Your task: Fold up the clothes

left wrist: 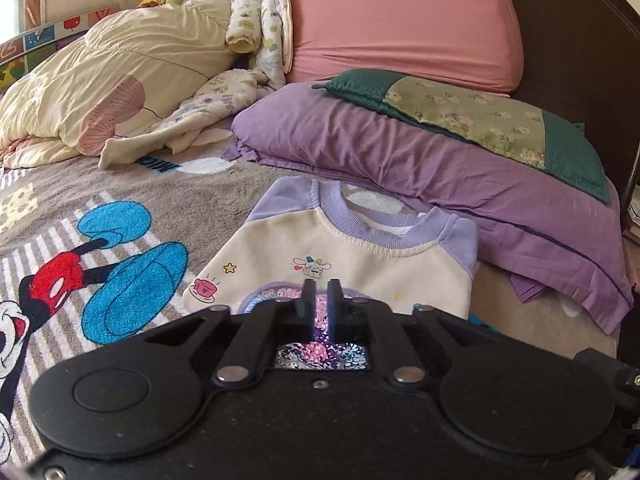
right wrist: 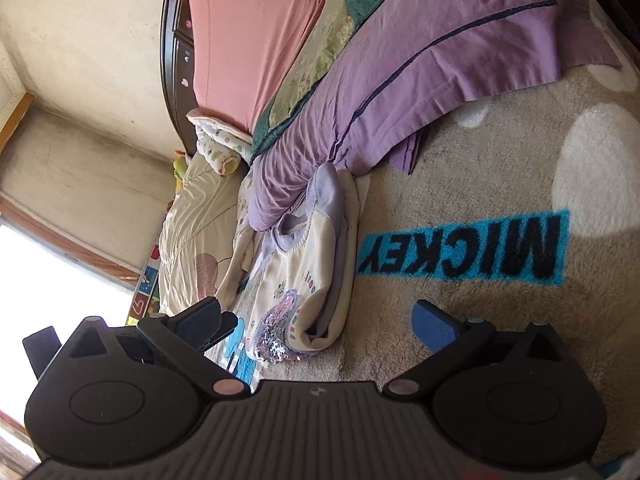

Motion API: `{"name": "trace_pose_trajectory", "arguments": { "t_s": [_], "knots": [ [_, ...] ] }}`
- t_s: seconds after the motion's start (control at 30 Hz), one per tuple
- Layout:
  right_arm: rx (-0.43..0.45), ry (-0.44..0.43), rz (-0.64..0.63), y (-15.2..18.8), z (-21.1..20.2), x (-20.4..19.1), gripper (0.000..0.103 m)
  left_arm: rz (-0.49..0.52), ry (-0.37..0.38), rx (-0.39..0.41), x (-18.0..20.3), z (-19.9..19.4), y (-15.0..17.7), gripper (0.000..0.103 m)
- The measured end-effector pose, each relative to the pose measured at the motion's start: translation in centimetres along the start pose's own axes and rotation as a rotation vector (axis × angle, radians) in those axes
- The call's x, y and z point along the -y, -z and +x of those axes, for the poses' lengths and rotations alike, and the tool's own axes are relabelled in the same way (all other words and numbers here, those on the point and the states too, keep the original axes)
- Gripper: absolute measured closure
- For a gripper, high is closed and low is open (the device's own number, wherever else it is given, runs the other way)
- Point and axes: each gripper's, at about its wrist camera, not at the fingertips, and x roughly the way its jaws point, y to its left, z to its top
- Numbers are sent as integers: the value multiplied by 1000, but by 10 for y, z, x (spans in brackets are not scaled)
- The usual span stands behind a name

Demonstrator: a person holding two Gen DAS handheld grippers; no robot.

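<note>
Although the bed carries much bedding, namely a cream quilt, a pink pillow and a purple pillow, only one garment concerns the task. The sweatshirt, cream with lilac sleeves and collar, lies on the Mickey blanket just beside the purple pillow, front up. Its sleeves appear tucked under and its body doubled into a compact packet, so the folding seems largely complete; at most a final squaring or setting aside remains, as far as can be judged. The left hand-held gripper hovers low over the sequin patch, its fingers drawn nearly together with a narrow gap, pinching nothing visible; contact with the cloth cannot be confirmed. The right hand-held gripper is spread wide, empty, near the packet's lower edge.
</note>
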Motion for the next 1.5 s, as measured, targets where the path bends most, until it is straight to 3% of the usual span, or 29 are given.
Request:
{"name": "trace_pose_trajectory", "arguments": {
  "t_s": [0.03, 0.07, 0.1, 0.4, 0.47, 0.53, 0.6, 0.7, 0.87, 1.13, 1.33, 1.5],
  "knots": [
    [12, -1, 9, -1, -2, 2, 2, -4, -6, -6, 1, 3, -2, 24],
    [21, 2, 10, -2, -3, 4, 2, -12, -15, 35, 4, 4, -3, 19],
    [31, 11, 5, -4, -3, 5, 2, -20, -23, 76, 7, 5, -4, 19],
    [46, 61, -93, -15, 15, 8, 2, -136, 24, 26, 32, 83, -30, 29],
    [41, 54, -113, -18, 16, 9, 2, -163, 12, 5, 35, 101, -37, 37],
    [36, 50, -114, -20, 17, 11, 1, -179, -34, -42, 37, 119, -41, 80],
    [33, 44, -121, -22, 17, 11, 1, -199, -61, -46, 35, 124, -40, 100],
    [32, 40, -112, -24, 17, 11, 1, -253, -35, -7, 21, 103, -39, 103],
    [28, 31, -97, -22, 13, 8, 1, -248, -70, 107, -12, 29, -45, 103],
    [21, -39, -132, -8, 3, -21, 1, -323, -240, 333, -106, -158, -32, 103],
    [-51, -154, -263, 25, -3, -71, 1, -329, -382, 476, -150, -320, 27, 103],
    [-133, -244, -374, 64, -12, -111, 2, -317, -500, 445, -162, -412, 98, 103]
  ]
}}
